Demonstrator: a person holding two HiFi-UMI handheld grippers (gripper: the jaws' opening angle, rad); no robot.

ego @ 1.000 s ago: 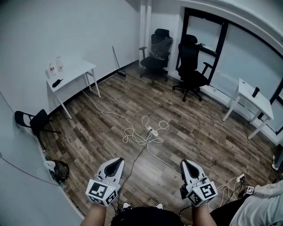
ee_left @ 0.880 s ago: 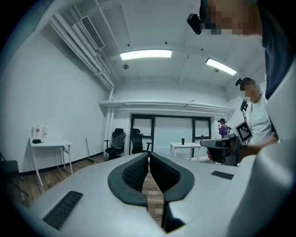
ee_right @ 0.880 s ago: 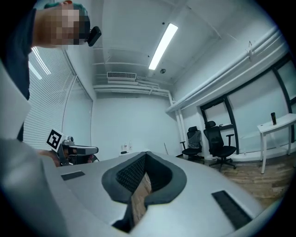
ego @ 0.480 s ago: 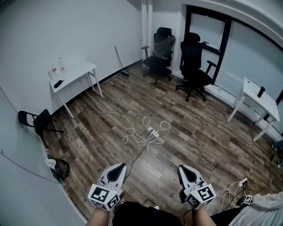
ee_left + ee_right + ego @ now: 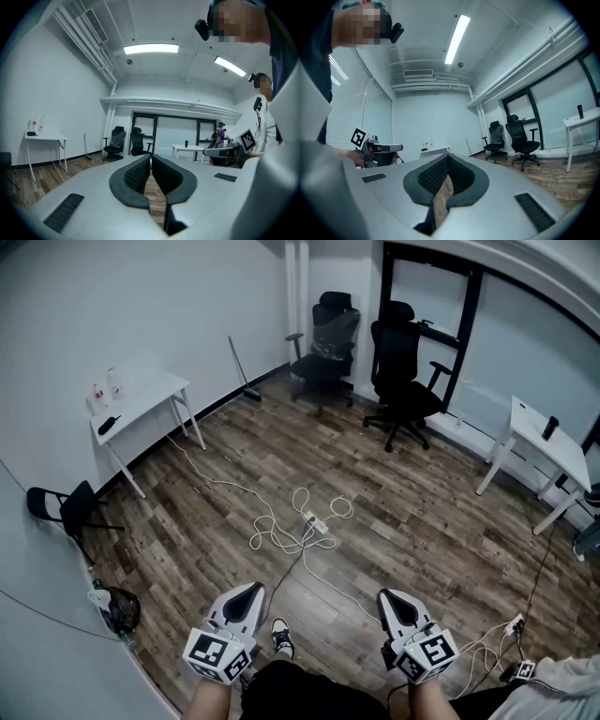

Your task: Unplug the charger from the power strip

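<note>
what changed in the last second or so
One shoe has stepped forward, toward the power strip on the floor. Nothing was gripped or released: the left gripper and right gripper stay shut, empty, held low in front.

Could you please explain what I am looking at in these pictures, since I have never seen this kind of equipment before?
There is no robot here. A person stands in a room with a hand tool in each hand: the left gripper and the right gripper. The wide picture comes from a camera on the person's head, looking down at the wooden floor. The other two pictures come from cameras that ride on each tool and look along its fingers. The left fingers are closed together with nothing between them, and so are the right fingers, so nothing is held. On the floor ahead lies a white power strip among loose white cables. It is too small here to tell whether a charger is plugged in. Both grippers are well short of it.
</note>
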